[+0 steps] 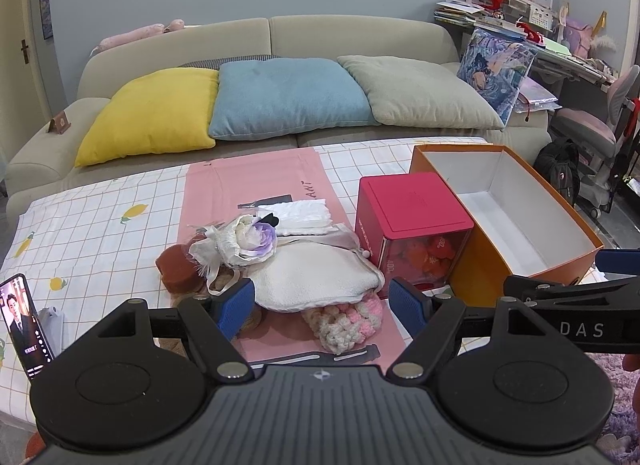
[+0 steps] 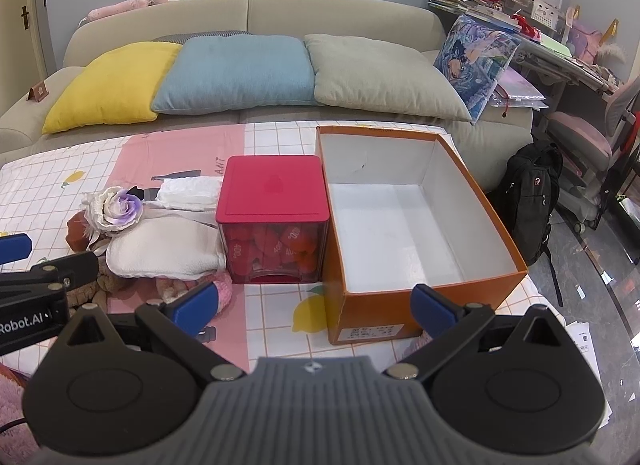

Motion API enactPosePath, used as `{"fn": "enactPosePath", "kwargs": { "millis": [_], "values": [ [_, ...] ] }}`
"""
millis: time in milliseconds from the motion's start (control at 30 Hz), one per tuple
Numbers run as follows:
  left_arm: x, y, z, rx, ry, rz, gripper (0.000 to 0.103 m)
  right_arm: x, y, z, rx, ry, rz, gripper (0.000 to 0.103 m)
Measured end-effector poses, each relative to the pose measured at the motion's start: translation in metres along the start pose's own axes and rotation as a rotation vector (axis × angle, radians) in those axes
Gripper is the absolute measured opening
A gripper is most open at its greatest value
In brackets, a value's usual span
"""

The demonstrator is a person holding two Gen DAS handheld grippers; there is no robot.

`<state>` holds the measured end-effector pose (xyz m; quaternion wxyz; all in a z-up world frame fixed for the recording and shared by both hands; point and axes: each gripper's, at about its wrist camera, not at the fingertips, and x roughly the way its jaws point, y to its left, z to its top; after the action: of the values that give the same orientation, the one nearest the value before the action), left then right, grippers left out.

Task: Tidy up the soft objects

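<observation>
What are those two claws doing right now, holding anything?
Left gripper: open, holding nothing.
Right gripper: open, holding nothing.

Two low wrist views, shared orange box (image 1: 516,233)

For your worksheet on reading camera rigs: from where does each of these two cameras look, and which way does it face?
Left wrist: on the left gripper, facing the soft pile, white pouch ahead; own open fingers and the right gripper show.
Right wrist: on the right gripper, facing the empty orange box; own open fingers show.
Shared: red box, sofa.
</observation>
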<state>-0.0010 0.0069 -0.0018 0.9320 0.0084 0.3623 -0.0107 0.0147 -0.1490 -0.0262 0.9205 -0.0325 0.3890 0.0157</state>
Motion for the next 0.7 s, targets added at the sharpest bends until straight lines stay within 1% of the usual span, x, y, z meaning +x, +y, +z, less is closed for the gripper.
{"fn": "enactPosePath", "kwargs": {
  "millis": [700],
  "values": [
    [0.0024,0.0043,0.0,-0.018,0.001,0.002,0.089,0.0007,-0.0001,0.0003,-0.001,0.003,-0.002,0.1]
  ]
}}
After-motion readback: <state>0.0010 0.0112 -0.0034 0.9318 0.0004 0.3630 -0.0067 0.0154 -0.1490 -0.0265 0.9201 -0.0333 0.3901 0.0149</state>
